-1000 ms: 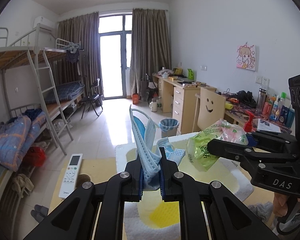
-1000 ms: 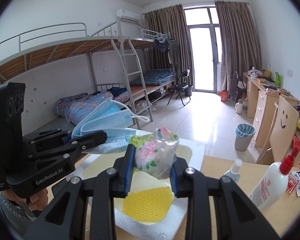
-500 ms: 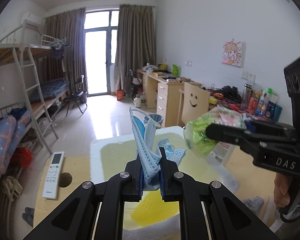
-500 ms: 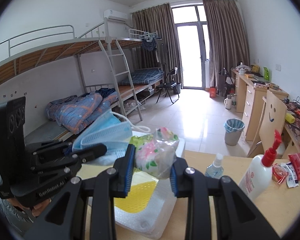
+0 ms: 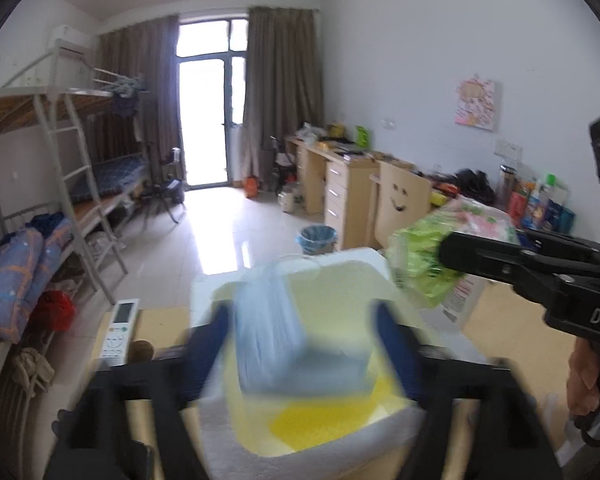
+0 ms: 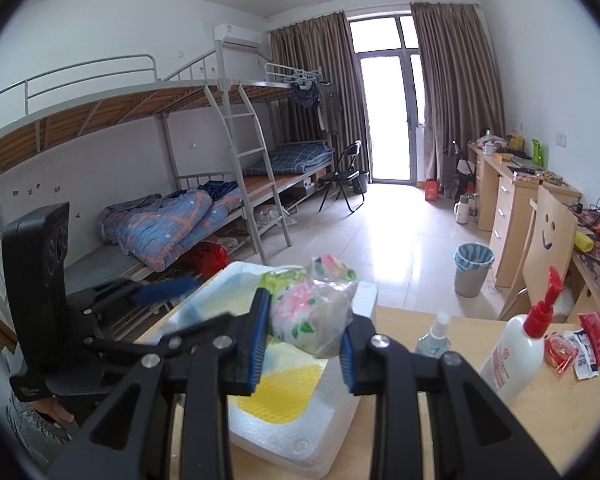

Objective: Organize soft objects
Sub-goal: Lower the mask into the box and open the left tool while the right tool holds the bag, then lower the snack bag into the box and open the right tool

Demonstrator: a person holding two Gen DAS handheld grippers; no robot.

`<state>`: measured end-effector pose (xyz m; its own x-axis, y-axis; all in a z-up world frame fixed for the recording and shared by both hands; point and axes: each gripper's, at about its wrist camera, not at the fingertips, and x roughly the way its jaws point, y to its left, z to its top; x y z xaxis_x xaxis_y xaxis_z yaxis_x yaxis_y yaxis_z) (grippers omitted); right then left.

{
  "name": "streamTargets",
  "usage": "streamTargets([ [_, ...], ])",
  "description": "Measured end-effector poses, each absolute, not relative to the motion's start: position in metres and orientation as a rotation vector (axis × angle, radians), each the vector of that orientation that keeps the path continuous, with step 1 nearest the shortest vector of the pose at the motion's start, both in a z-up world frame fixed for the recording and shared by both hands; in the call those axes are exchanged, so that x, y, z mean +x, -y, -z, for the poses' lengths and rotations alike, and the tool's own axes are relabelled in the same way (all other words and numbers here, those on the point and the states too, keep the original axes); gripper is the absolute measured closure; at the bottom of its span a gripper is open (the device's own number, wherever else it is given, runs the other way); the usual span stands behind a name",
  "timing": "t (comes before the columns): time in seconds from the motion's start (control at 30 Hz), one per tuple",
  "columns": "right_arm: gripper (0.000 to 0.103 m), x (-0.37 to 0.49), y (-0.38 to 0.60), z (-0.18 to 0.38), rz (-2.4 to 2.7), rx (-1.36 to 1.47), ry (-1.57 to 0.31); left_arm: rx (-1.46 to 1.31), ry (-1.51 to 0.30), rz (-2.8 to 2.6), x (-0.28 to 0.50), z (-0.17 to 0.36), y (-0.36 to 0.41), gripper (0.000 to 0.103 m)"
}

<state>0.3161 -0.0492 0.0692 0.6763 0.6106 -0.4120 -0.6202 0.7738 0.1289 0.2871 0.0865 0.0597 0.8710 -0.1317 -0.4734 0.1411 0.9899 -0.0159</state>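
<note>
Left wrist: jaws opening, blue masks [image 5: 270, 332] over foam box [image 5: 300, 446]; right jaws clamp plastic bag [image 6: 314, 308].

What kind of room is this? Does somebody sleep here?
It looks like a shared dorm bedroom. There is a metal bunk bed with a ladder and a quilt, and a row of wooden study desks along the other wall.
</note>
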Motion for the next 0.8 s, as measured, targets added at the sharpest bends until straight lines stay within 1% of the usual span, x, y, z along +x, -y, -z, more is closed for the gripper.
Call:
streamTargets([
  [0.1,0.068,0.316,0.053,-0.068,-0.691,-0.016,-0.448,0.008,-0.458,0.098,0.283,-0.062,-0.091,0.003],
  [0.8,0.068,0.32,0.044,-0.06,-0.73,-0.034,-0.458,0.001,-0.396,0.008,0.264,-0.073,-0.102,0.002],
])
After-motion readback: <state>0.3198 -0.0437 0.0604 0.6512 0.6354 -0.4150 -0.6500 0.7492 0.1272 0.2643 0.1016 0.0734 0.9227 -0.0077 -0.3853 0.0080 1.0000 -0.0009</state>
